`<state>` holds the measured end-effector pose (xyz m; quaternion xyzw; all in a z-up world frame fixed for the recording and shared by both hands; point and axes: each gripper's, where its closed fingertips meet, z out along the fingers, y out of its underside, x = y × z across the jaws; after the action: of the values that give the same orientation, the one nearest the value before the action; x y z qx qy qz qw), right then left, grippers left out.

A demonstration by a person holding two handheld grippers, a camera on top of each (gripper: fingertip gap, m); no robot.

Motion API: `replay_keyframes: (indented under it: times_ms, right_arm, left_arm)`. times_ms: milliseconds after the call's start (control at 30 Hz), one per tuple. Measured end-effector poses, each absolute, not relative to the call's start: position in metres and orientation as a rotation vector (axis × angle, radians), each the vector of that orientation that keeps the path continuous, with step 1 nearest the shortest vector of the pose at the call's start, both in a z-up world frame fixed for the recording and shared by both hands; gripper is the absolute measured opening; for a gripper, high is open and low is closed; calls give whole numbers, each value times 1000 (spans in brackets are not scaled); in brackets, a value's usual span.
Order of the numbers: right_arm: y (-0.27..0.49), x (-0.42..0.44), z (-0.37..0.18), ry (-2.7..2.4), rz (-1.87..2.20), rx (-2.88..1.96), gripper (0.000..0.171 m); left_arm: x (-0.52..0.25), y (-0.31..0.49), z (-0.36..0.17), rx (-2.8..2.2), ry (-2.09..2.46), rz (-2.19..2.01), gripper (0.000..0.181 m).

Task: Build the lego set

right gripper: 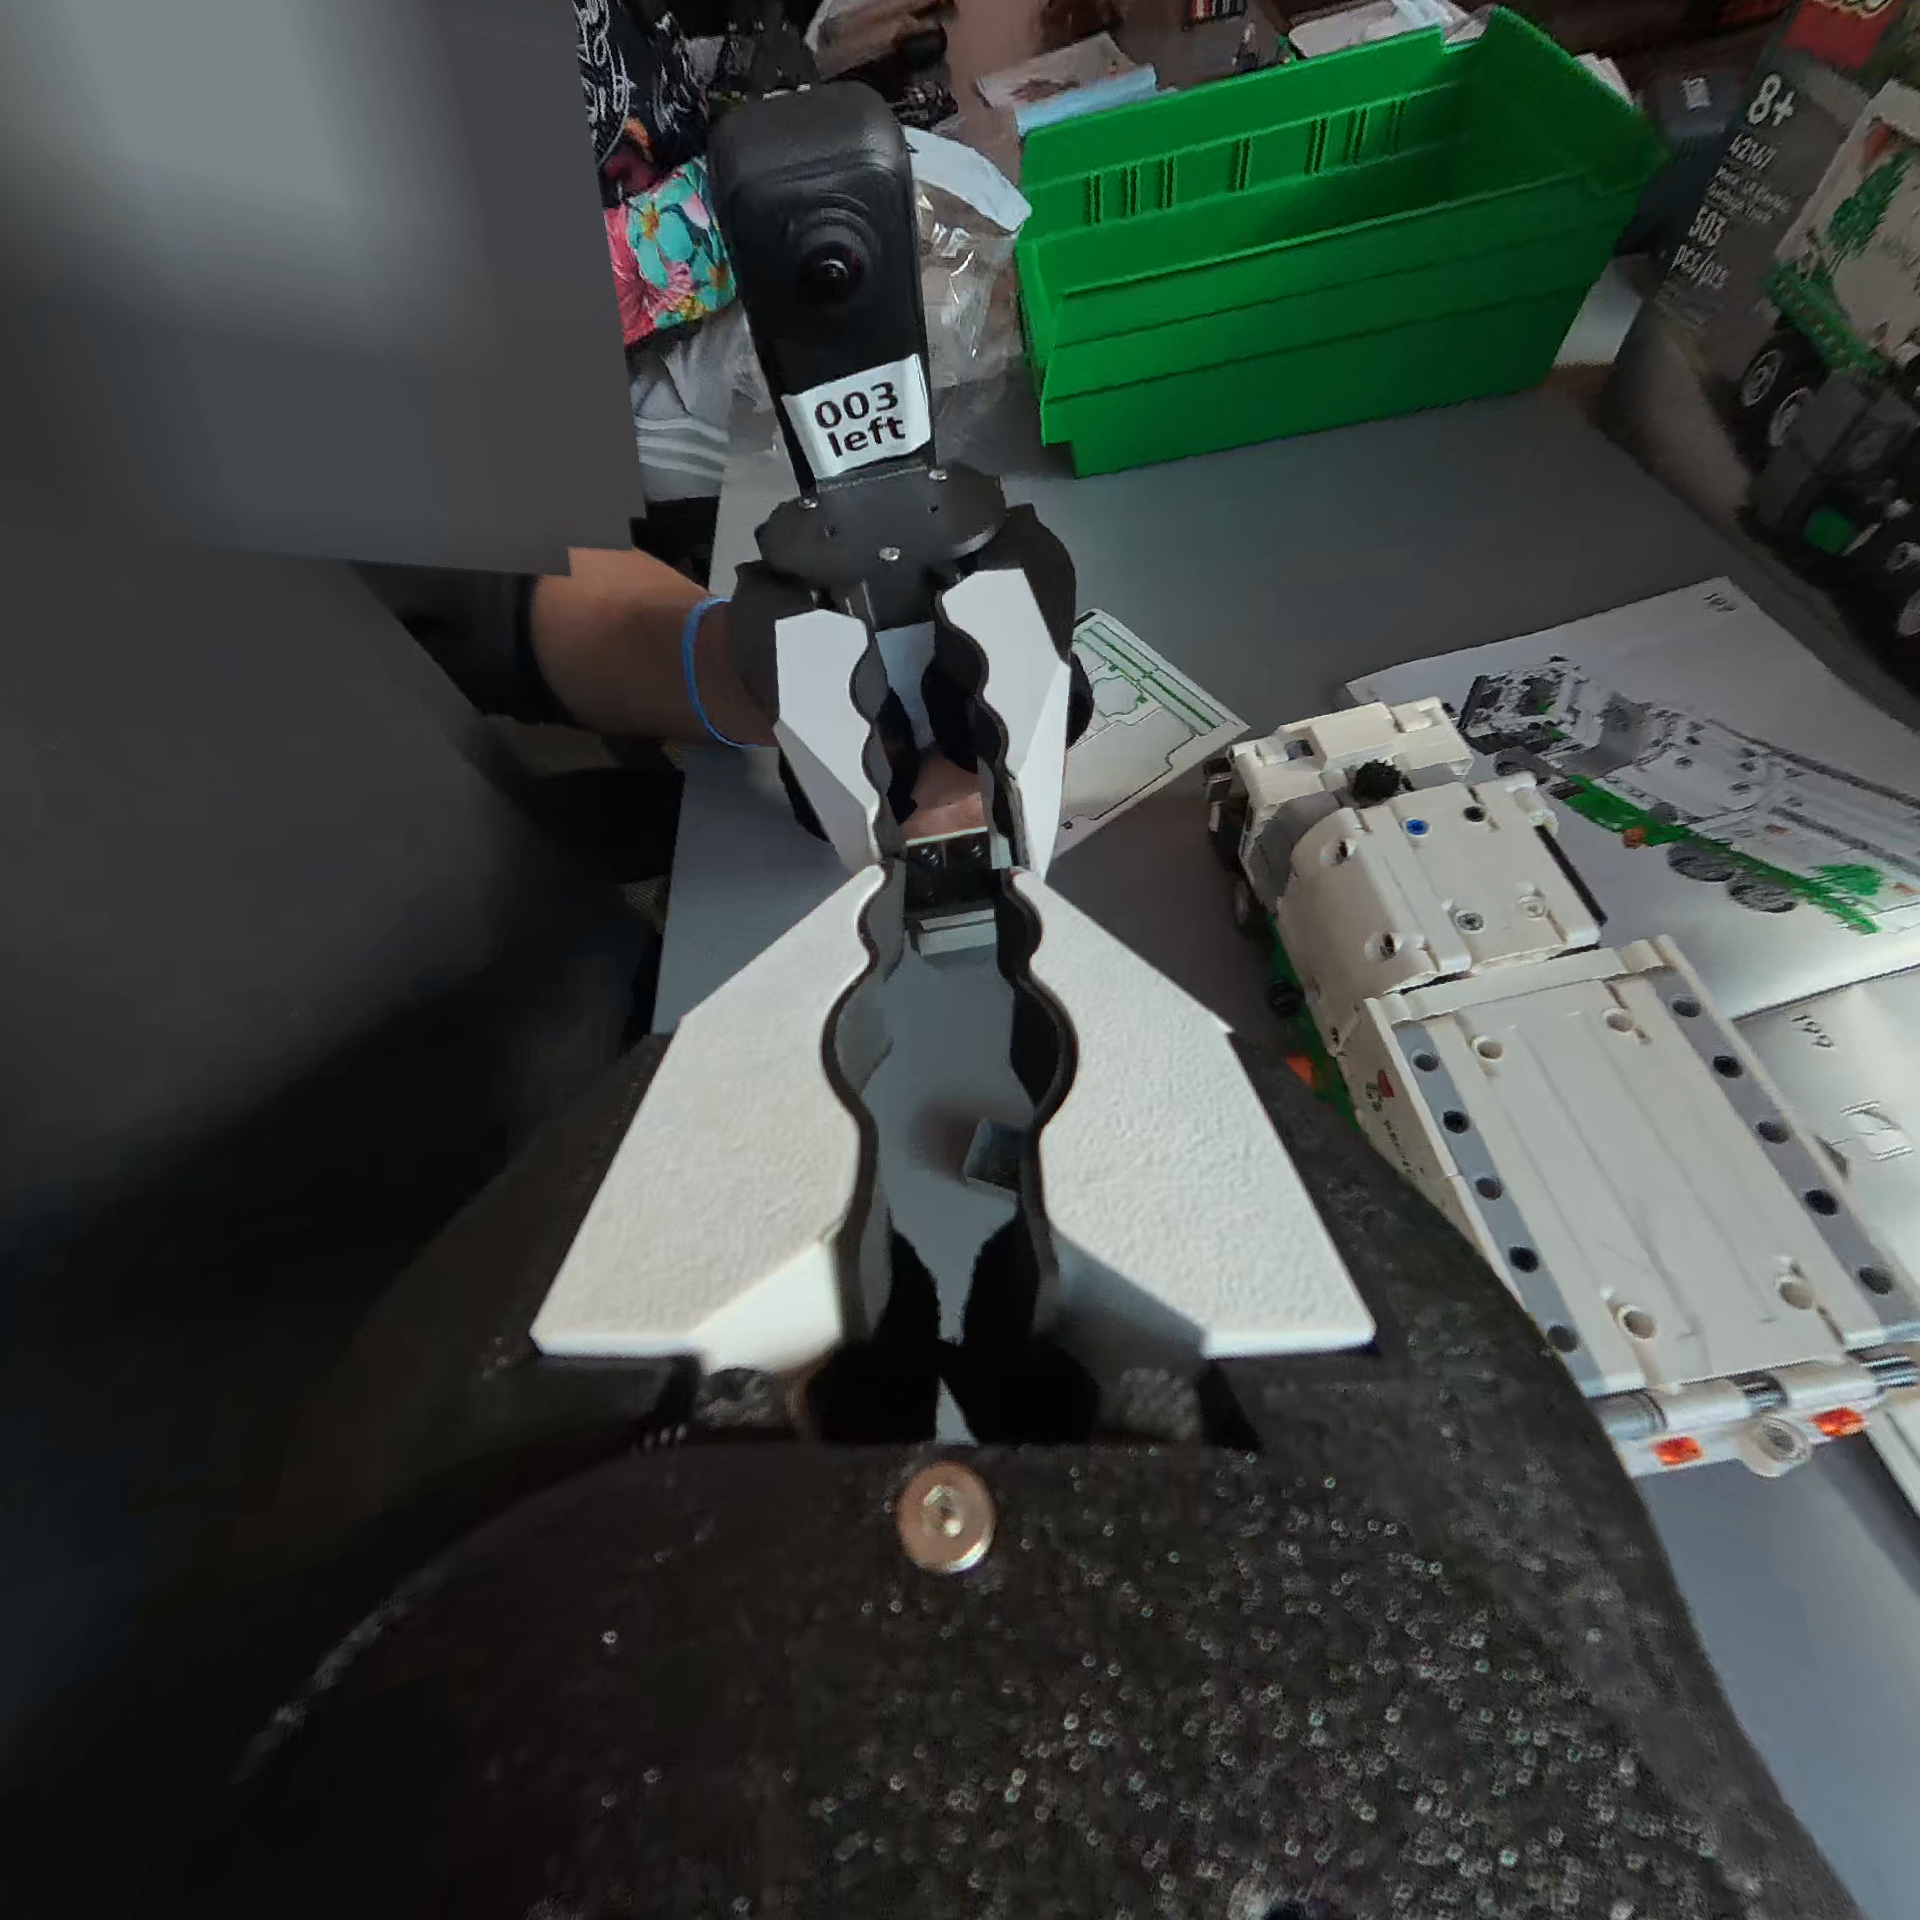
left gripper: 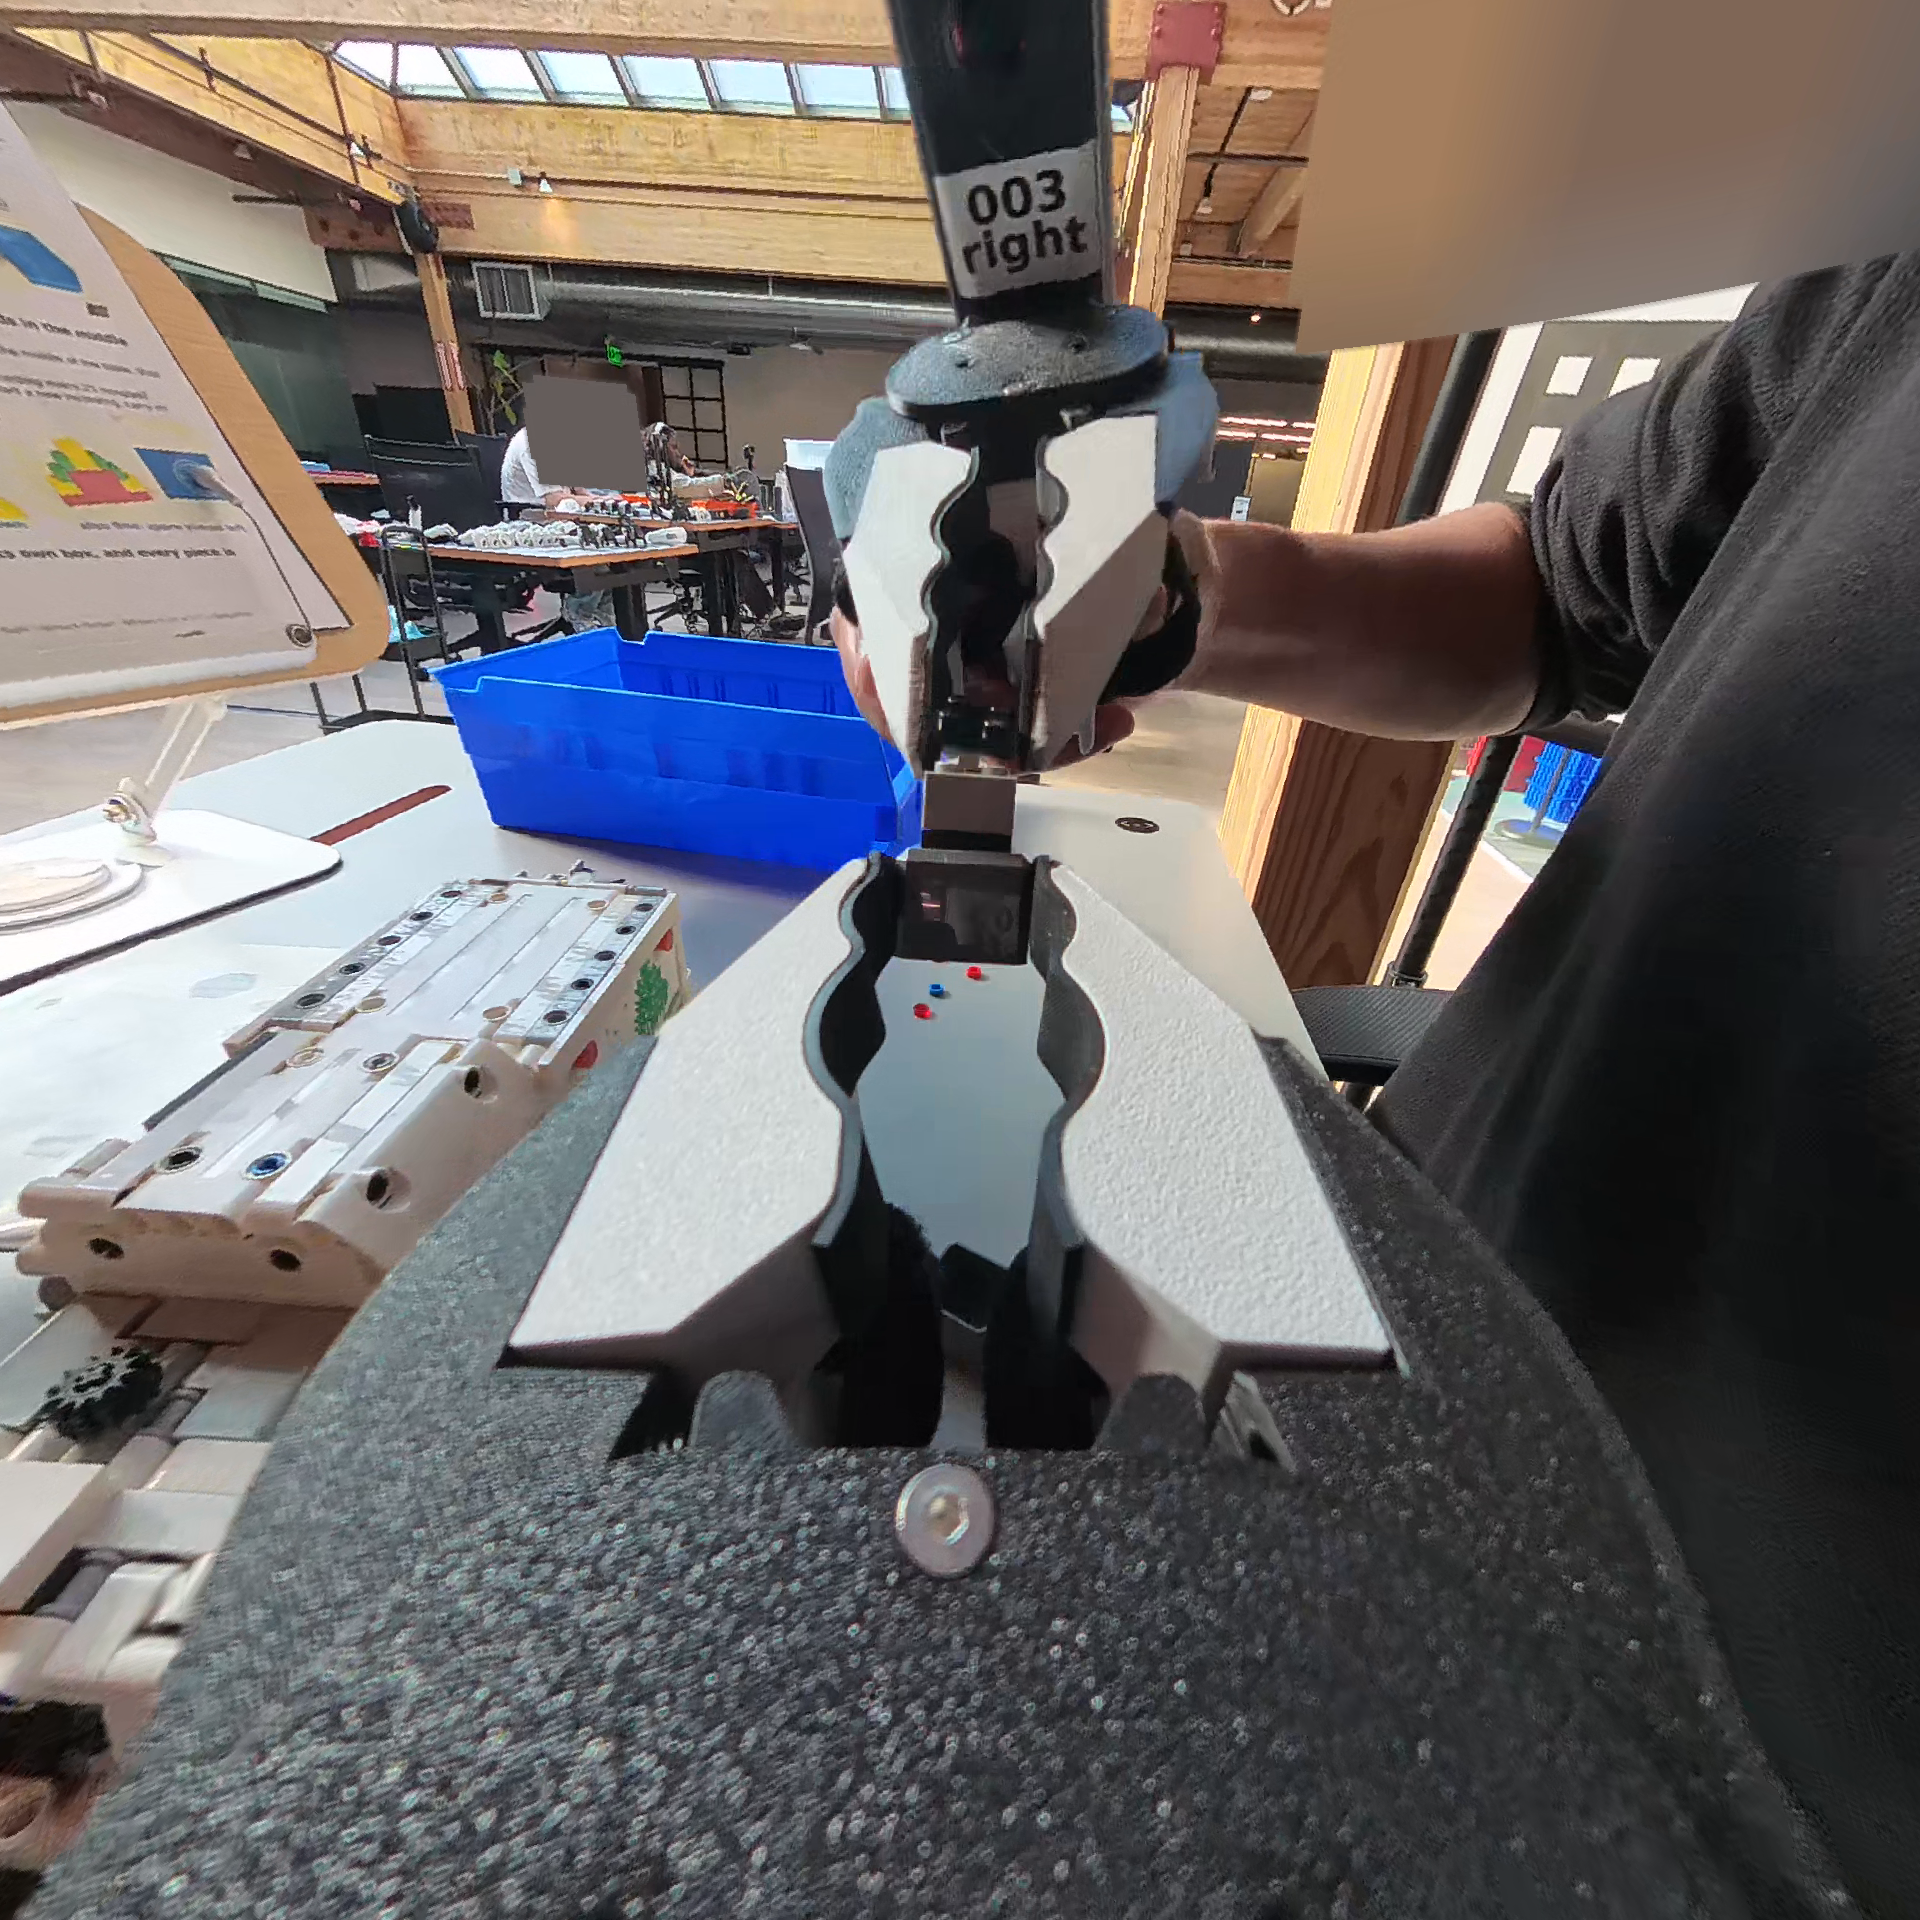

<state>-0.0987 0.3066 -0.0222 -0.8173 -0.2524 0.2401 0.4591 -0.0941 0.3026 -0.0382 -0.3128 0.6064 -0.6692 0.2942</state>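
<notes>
My left gripper (left gripper: 964, 883) is shut on a small dark lego piece (left gripper: 961, 920), held in the air. My right gripper (left gripper: 971, 753) comes down from above, tip to tip with it, shut on a small grey lego piece (left gripper: 966, 802) that meets the dark one. In the right wrist view my right gripper (right gripper: 948, 899) holds the grey piece (right gripper: 951, 932) against the dark piece (right gripper: 948, 857) in the left gripper (right gripper: 951, 844). The white lego truck (left gripper: 364, 1049) lies on the table to the left; in the right wrist view it (right gripper: 1475, 935) lies to the right.
A blue bin (left gripper: 675, 748) stands behind the grippers, and an instruction sheet on a stand (left gripper: 135, 468) is at the far left. A green bin (right gripper: 1299, 260), the set's box (right gripper: 1818, 312) and an open booklet (right gripper: 1714, 748) lie beyond the truck. Tiny red and blue pieces (left gripper: 951, 989) sit on the table. Both grippers' tips are close together, under 4 cm apart.
</notes>
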Motion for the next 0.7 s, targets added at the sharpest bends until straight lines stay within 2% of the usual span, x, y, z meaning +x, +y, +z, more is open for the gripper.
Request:
replay_keyframes:
  times_ms: [700]
  right_arm:
    - [314,-107,-11,-725,536,-1996,19]
  left_arm:
    - [-99,303,-28,-831,1549,-1917,24]
